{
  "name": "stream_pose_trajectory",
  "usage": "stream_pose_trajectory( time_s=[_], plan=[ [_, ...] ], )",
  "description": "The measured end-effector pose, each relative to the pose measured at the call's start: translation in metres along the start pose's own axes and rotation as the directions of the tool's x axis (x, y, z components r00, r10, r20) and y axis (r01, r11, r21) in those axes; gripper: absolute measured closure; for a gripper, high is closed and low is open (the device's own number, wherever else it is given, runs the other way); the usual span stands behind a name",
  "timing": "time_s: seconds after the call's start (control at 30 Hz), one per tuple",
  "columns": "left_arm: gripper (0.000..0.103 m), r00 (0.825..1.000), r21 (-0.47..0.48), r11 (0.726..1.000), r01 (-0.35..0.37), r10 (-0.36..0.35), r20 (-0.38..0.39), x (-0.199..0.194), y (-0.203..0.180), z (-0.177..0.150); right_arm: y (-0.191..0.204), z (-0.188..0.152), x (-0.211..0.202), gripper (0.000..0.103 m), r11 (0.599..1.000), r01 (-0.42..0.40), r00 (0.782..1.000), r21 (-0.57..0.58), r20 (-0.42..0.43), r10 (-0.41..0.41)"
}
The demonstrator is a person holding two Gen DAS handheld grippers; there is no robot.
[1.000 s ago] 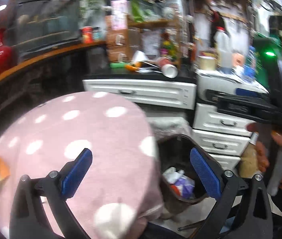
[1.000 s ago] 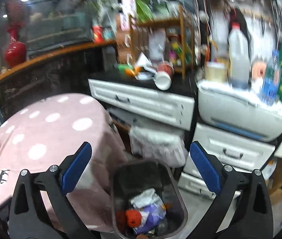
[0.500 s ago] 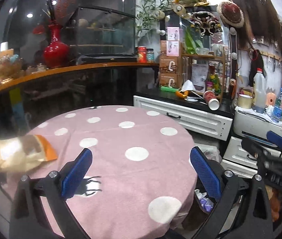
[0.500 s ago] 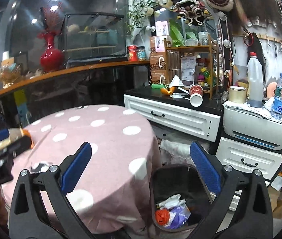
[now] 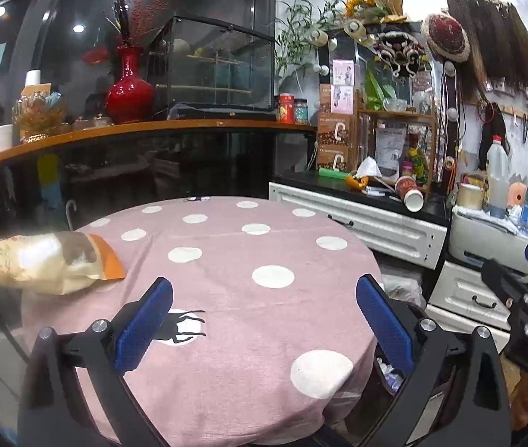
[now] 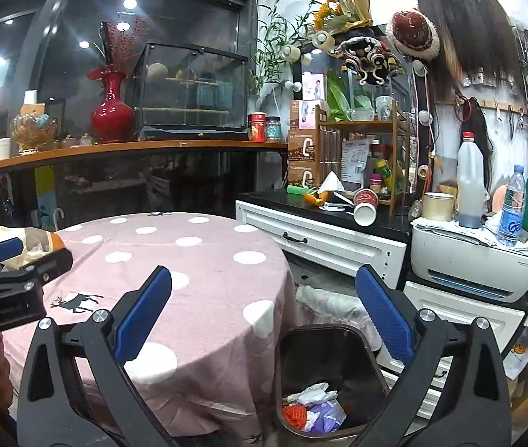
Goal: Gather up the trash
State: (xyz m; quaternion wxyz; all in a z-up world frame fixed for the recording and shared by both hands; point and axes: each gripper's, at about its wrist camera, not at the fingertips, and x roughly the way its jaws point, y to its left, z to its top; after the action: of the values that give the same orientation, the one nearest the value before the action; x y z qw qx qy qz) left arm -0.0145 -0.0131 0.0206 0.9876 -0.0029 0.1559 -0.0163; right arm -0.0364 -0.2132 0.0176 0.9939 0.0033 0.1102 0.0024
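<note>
A crumpled yellow-and-orange snack bag [image 5: 49, 262] lies at the left edge of the round pink polka-dot table [image 5: 234, 290]. My left gripper [image 5: 264, 322] hovers open over the table's near side, empty, with the bag to its left. My right gripper [image 6: 264, 322] is open and empty above the table's right edge and a dark trash bin [image 6: 329, 383] on the floor that holds several scraps. The bag [image 6: 21, 238] also shows in the right wrist view, partly hidden behind the left gripper's body [image 6: 6, 287]. The bin's rim [image 5: 394, 368] peeks out beside the table.
A white drawer cabinet [image 6: 323, 240] with a tipped paper cup [image 6: 365, 206], orange peel and tissue stands behind the bin. A printer [image 6: 476, 266] carries bottles. A curved wooden counter [image 5: 144, 132] with a red vase [image 5: 129, 93] runs behind the table.
Both views have pulled back and up from the bin. The left gripper swung left over the table, bringing the snack bag into view. Both grippers stayed open.
</note>
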Motion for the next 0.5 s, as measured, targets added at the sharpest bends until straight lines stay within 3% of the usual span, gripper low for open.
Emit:
stream_pose_trajectory(
  time_s=[0.5],
  plan=[
    [0.005,1.0,0.008,1.0,-0.001,0.001,0.014,-0.0017,0.0001,0.0,-0.0046,-0.0009,0.0025,0.006,1.0,-0.007,1.0,0.021,-0.005,0.007]
  ],
)
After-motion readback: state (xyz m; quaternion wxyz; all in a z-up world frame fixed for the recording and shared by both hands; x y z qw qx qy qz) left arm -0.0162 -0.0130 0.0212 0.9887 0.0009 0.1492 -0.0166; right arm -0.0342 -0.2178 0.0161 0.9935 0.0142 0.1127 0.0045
